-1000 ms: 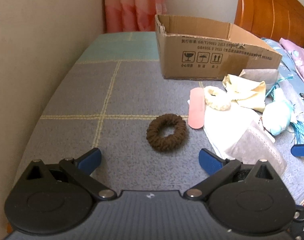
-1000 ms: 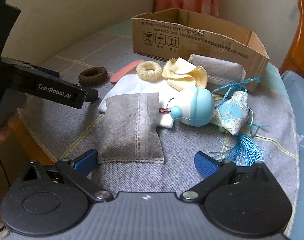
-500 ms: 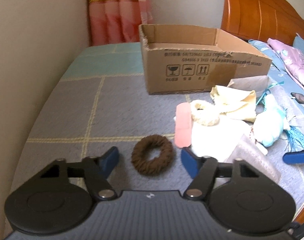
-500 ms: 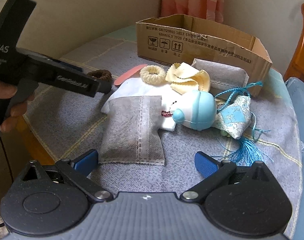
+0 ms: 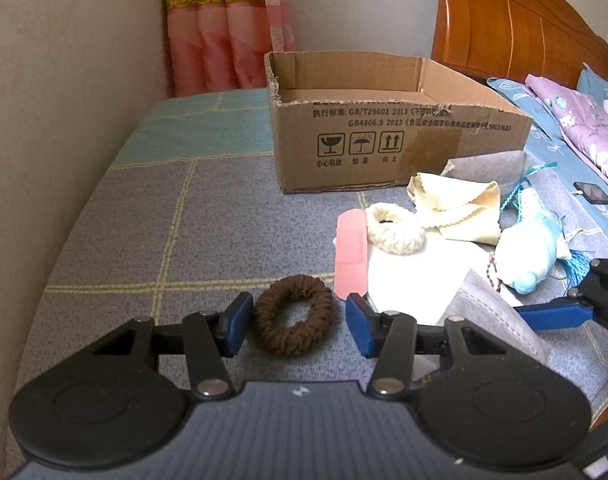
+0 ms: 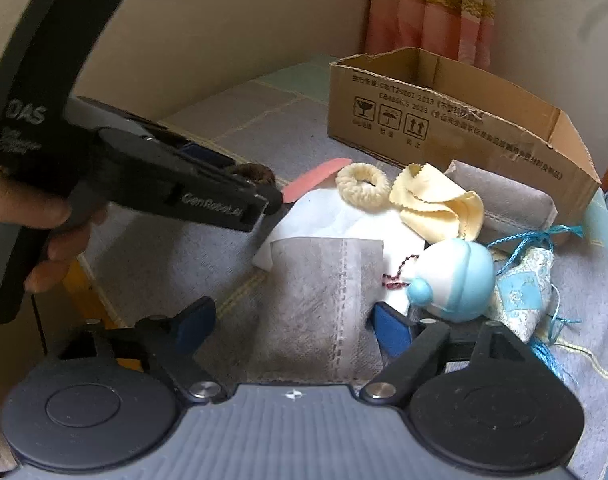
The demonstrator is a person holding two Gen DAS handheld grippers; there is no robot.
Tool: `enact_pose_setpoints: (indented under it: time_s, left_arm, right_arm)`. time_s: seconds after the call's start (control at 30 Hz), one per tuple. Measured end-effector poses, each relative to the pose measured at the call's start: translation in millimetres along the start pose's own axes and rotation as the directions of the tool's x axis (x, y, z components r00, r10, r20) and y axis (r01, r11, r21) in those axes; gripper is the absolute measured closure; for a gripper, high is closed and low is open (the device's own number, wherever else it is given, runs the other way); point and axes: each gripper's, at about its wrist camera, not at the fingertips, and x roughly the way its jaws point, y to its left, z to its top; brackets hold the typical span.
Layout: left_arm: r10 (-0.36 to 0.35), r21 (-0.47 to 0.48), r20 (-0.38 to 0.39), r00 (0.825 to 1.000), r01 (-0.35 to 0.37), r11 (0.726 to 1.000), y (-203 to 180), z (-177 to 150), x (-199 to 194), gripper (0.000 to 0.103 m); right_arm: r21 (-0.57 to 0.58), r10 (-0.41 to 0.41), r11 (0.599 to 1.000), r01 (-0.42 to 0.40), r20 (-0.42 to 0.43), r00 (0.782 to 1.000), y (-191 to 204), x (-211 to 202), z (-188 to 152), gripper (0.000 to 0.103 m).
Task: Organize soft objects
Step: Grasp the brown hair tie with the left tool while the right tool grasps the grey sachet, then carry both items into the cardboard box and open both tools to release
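Cardboard box (image 5: 396, 136) — nothing seen inside; both hand-held grippers closing — left around brown scrunchie (image 5: 293, 320), right around grey pouch (image 6: 324, 300).

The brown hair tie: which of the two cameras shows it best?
The left wrist view. There the brown hair tie lies whole on the cloth between the closing pads of the left gripper, not yet pinched. In the right wrist view only a sliver of it peeks from behind that gripper.

the cardboard box (image 5: 384, 136) reads "gb/t29601 2013"; the left gripper (image 6: 259, 184) reads "genrobot.ai", "das".
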Motion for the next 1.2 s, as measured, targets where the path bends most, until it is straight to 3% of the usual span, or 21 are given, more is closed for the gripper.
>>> enact_pose_setpoints:
  time_s: [0.17,0.33,0.5,0.9,1.2]
  left_arm:
    - [-0.005,0.008,-0.009,1.0,0.005,1.0,-1,-1,-2,0.053]
    - [-0.008,0.004,-0.011,1.0,0.009,1.0,-1,0,-3,0.067]
    - [-0.021,0.015,-0.017,1.0,0.021,1.0,-2,0,-8,0.07]
    - [-0.067,0.055,0.005,0.998,0.066,0.996,-7,21,-46,0.07]
    - [-0.124,0.134,0.091,0.988,0.112,0.985,-19,91,-44,0.07]
  right_arm:
    - [0.015,-0.028,0.999,0.028,-0.006,1.0,-3,1,3,0.028]
    - [0.044,-0.069,0.997,0.069,-0.011,0.998,-7,0,6,0.047]
    - [0.043,-0.071,0.996,0.072,-0.011,0.997,-8,-7,7,0.058]
    - [0.046,-0.068,0.997,0.066,0.031,0.997,-17,-37,14,0.062]
    - [0.056,-0.108,0.993,0.102,0.116,0.987,-50,-66,40,0.062]
